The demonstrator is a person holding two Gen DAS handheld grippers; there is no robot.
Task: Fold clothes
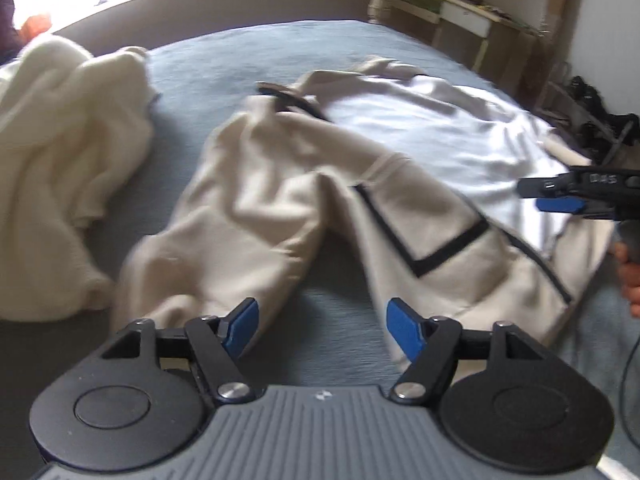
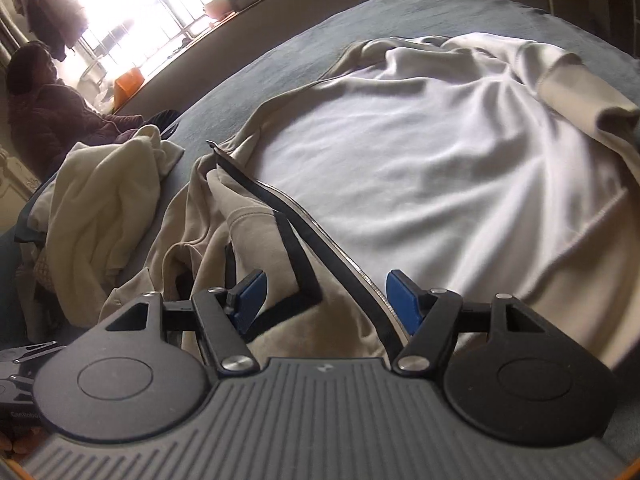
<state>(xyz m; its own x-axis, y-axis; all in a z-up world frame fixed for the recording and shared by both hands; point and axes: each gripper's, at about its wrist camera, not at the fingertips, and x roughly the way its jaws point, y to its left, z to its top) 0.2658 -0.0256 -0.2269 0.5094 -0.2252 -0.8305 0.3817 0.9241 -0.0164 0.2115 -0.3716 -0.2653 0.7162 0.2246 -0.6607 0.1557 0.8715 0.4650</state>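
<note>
A beige zip-up jacket with black trim lies spread on the bed, its white lining facing up. One sleeve runs toward my left gripper, which hovers open over bare bedspread just in front of the jacket's hem. In the right wrist view the same jacket fills the frame. My right gripper stands open low over its front edge, with the black zipper strip and a black-edged pocket lying between the pads. The right gripper also shows at the right edge of the left wrist view.
A cream fleece garment lies bunched at the left of the blue-grey bedspread. A person sits by the bright window beyond the bed. Wooden shelving and dark clutter stand at the far right.
</note>
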